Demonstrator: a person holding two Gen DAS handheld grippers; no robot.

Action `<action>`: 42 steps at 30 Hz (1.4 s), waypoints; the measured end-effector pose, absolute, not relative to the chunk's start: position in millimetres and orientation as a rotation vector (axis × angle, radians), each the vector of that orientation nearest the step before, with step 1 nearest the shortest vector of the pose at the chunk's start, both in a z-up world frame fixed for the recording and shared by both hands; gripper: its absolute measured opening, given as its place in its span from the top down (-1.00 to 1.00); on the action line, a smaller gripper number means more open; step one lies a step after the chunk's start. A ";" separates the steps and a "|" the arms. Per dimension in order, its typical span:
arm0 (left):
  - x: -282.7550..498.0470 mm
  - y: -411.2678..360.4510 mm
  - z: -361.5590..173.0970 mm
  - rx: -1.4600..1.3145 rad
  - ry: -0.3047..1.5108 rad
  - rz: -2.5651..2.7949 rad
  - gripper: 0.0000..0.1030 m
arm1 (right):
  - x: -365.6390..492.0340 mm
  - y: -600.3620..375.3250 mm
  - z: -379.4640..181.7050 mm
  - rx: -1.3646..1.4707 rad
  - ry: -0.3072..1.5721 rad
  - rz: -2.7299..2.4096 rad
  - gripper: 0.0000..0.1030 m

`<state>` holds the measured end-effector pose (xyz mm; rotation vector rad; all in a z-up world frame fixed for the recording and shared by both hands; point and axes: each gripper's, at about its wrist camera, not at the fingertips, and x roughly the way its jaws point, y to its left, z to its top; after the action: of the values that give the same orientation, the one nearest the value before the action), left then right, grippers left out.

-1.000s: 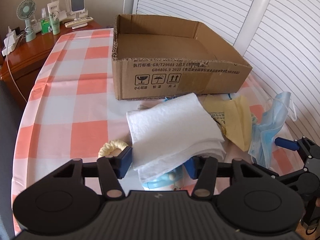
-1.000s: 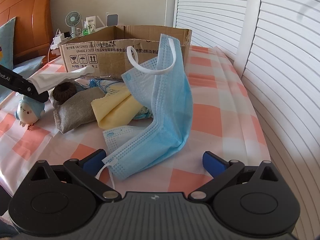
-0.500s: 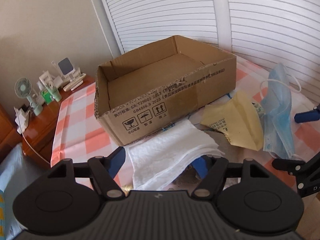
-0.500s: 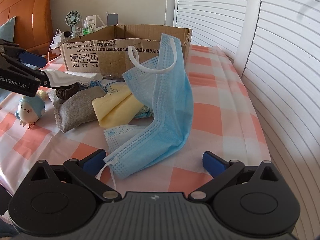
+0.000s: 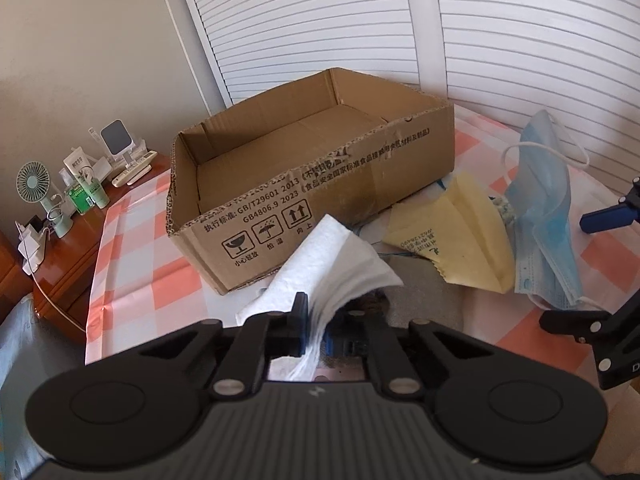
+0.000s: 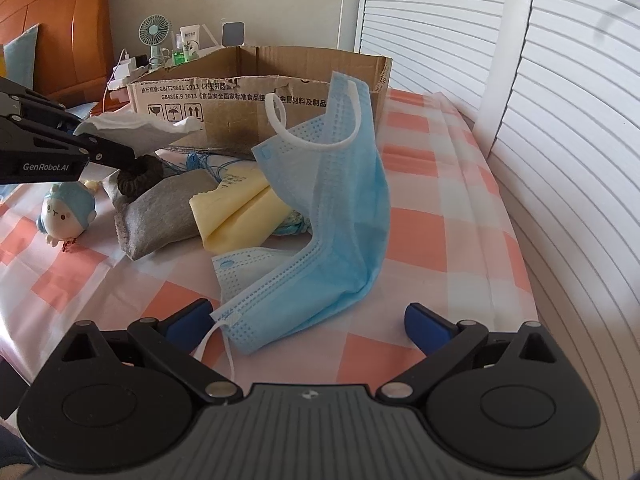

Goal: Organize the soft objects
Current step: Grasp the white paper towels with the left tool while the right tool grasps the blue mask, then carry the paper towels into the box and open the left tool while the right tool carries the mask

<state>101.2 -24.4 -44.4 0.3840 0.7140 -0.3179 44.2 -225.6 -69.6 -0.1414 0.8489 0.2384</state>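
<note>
The left gripper [image 5: 316,336] has just been closing and now pinches the folded white cloth [image 5: 332,264], which sticks up in the air just in front of the cardboard box [image 5: 320,184]. The right gripper [image 6: 308,320] is wide open around the low end of the blue mask [image 6: 332,216] and is not pinching it. The cloth is held only at one edge, so it could slip out or flop open. It could also bump the box wall and fall outside.

Left gripper [image 5: 316,330] clamped; right gripper [image 6: 308,320] agape.
</note>
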 end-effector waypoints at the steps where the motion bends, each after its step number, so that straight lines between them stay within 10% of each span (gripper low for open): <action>1: 100.5 -23.0 -43.1 0.381 0.712 -0.318 0.93 | 44.4 -225.4 -69.1 -0.148 0.847 0.240 -1.00; 14: 92.0 -22.3 -19.6 0.404 0.678 -0.388 0.96 | 69.5 -240.2 -50.3 -0.071 0.780 0.251 -1.00; 24: 88.6 -23.9 -12.5 0.417 0.678 -0.417 0.96 | 80.8 -243.0 -45.7 -0.107 0.774 0.231 0.44; 42: 89.9 -22.9 32.8 0.469 0.576 -0.407 0.96 | 75.9 -242.9 9.8 -0.200 0.680 0.275 0.56</action>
<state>89.9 -22.9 32.8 0.4692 0.5763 -0.4074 75.9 -242.9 9.8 -0.1995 0.6800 0.2748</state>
